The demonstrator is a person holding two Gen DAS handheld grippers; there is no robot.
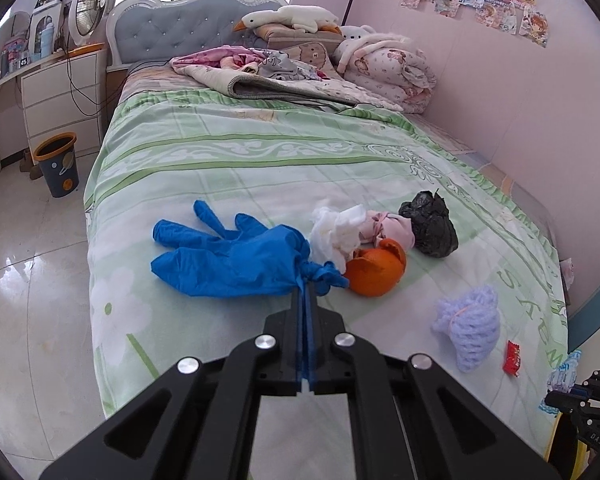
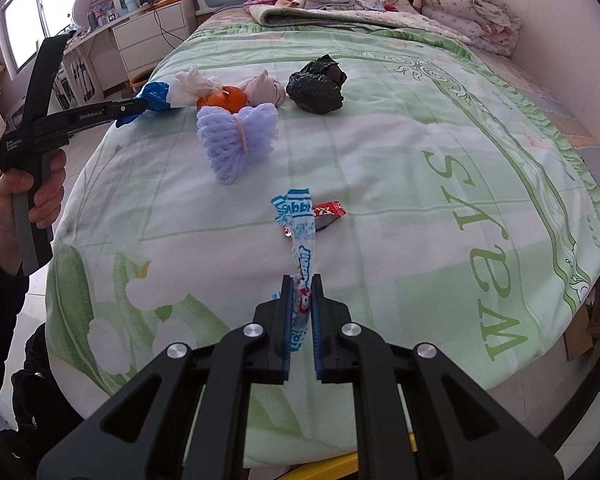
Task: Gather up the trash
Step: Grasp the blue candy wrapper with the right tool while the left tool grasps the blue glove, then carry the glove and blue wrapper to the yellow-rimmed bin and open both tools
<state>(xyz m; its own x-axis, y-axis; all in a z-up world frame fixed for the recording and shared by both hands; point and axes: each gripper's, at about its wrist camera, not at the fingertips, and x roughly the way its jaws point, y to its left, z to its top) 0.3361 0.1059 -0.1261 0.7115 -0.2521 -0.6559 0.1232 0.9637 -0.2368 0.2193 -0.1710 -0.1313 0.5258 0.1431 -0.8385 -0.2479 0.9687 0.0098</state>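
My left gripper [image 1: 307,284] is shut on the cuff of a blue glove [image 1: 228,254], which hangs over the bed's left side; the glove also shows in the right wrist view [image 2: 156,96]. My right gripper [image 2: 302,280] is shut on a blue-and-white wrapper [image 2: 300,224] held above the bed. On the green bedspread [image 1: 260,152] lie white tissue [image 1: 334,232], orange peel [image 1: 374,270], a pink bundle [image 1: 388,228], a black bag [image 1: 430,226], purple foam netting [image 1: 470,328] and a red candy wrapper [image 1: 512,357].
A dark bin with an orange rim [image 1: 58,164] stands on the tiled floor left of the bed, by white drawers [image 1: 62,96]. Blankets and plush toys [image 1: 300,52] are piled at the headboard. A pink wall [image 1: 520,100] runs along the bed's right.
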